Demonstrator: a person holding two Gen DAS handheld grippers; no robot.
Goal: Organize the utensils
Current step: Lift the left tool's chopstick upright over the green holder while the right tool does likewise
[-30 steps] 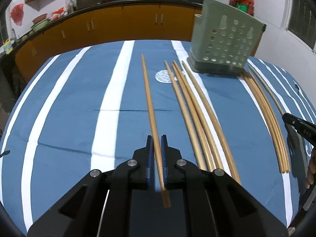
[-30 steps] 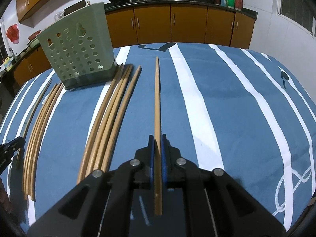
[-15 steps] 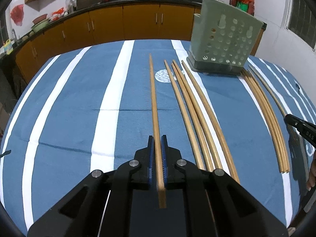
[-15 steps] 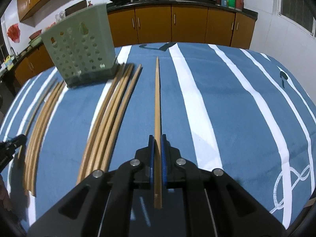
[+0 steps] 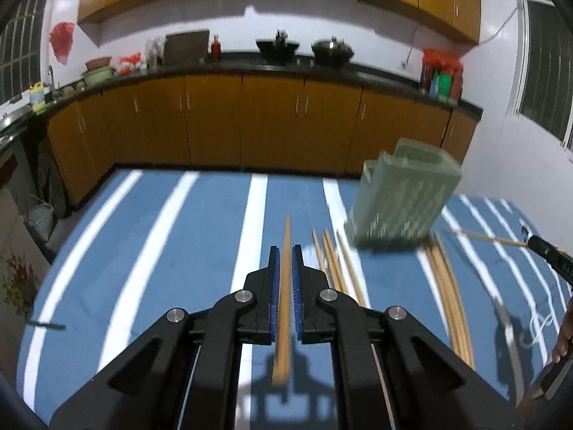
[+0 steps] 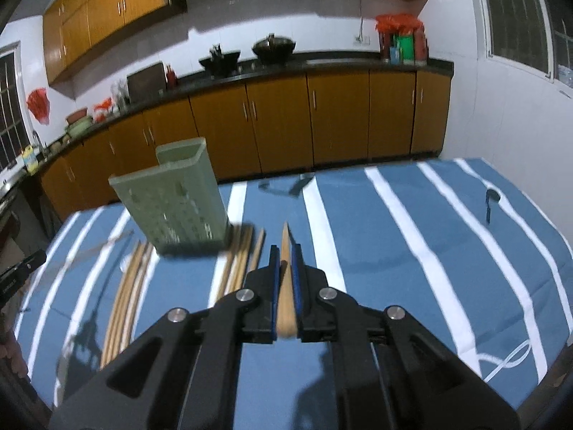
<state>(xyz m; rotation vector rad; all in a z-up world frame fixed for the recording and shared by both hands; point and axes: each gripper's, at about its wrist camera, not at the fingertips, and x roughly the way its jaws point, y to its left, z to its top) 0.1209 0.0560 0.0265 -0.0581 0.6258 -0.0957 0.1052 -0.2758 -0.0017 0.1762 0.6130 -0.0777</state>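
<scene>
The blue striped tablecloth [image 5: 172, 258] runs under everything, and on it stands the green perforated holder [image 5: 401, 204], upright, one of it, its open top facing up. Beside its base lie two loose bundles of chopsticks — the bundle nearer my left gripper [image 5: 335, 261] shows about four sticks, the farther bundle [image 5: 447, 286] about four as well, though blur keeps me from a firm count.

My left gripper [image 5: 285, 286] is clamped narrow on one chopstick [image 5: 284, 286], lifted off the cloth and pointing forward. My right gripper [image 6: 285, 286] is likewise closed tight on its own chopstick [image 6: 285, 286], raised, with the holder ahead and to its left. So two sticks are in the air, one per tool.

What worries me: each stick is pinched near one end, so the long free end could swing or pivot in the jaws and strike the holder's rim instead of dropping in — or tip the light holder over onto the bundles
</scene>
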